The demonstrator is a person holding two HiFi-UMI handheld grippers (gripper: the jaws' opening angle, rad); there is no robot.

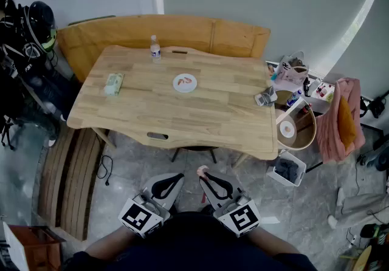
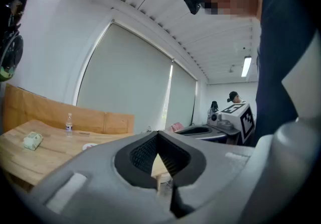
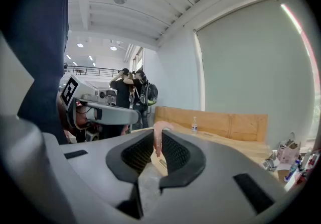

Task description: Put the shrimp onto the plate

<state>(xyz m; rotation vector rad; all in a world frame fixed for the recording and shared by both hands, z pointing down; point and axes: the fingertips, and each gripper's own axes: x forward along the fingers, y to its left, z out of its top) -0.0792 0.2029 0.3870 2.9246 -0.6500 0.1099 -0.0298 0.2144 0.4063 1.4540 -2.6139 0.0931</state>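
I find the right gripper [image 1: 204,174] clenched on a pale pink shrimp [image 1: 202,171]. In the right gripper view the shrimp [image 3: 157,139] stands upright between the two dark pads, pinched near the tips, with its curled end rising above them. The left gripper [image 1: 179,176] is closed with nothing in it. In the left gripper view its jaws meet at the tips, and only the table edge shows through the small gap behind them. Both grippers are low in the head view, side by side over the grey floor, just short of the near edge of the wooden table [image 1: 200,112] and pointing toward 12 o'clock. The white plate [image 1: 177,84] rests on the table at 12 o'clock from the grippers, well apart from them, and a reddish item [image 1: 188,81] lies on it. A small water bottle [image 1: 155,48] stands upright at 11 o'clock from the plate, near the far edge. A greenish packet [image 1: 113,83] lies at 9 o'clock from the plate. A wooden bench [image 1: 182,33] runs along the far side of the table.
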